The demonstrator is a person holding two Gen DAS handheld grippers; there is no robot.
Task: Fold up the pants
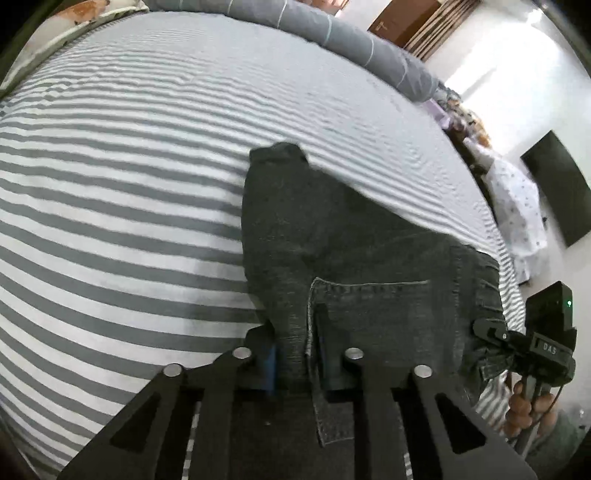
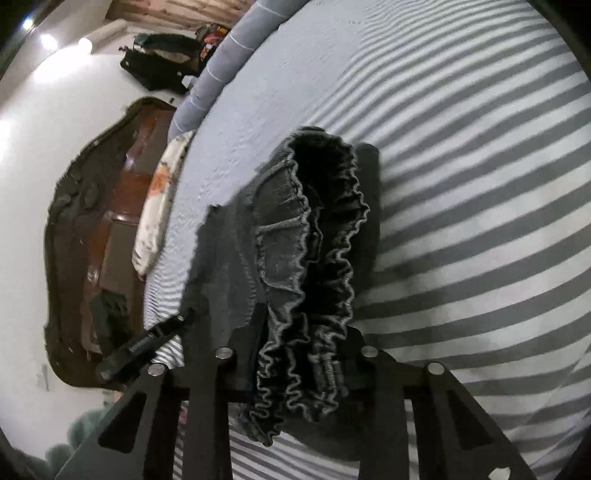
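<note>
Dark grey denim pants point(image 1: 354, 251) are held up over a grey and white striped bed point(image 1: 122, 206). My left gripper point(image 1: 297, 354) is shut on the pants' edge beside the back pocket point(image 1: 376, 306). My right gripper point(image 2: 299, 347) is shut on the gathered elastic waistband point(image 2: 317, 236), which bunches in ruffles between its fingers. The right gripper also shows at the right of the left wrist view point(image 1: 491, 328), clamped on the waistband. The left gripper shows at the lower left of the right wrist view point(image 2: 147, 341). The pant legs trail away from me onto the bed.
A grey duvet point(image 1: 332, 29) with thin white lines is rolled along the bed's far edge. A floral pillow point(image 2: 159, 199) lies by a dark wooden headboard point(image 2: 103, 229). A black bag point(image 2: 159, 62) lies on the white floor. A dark panel point(image 1: 561, 184) hangs on the wall.
</note>
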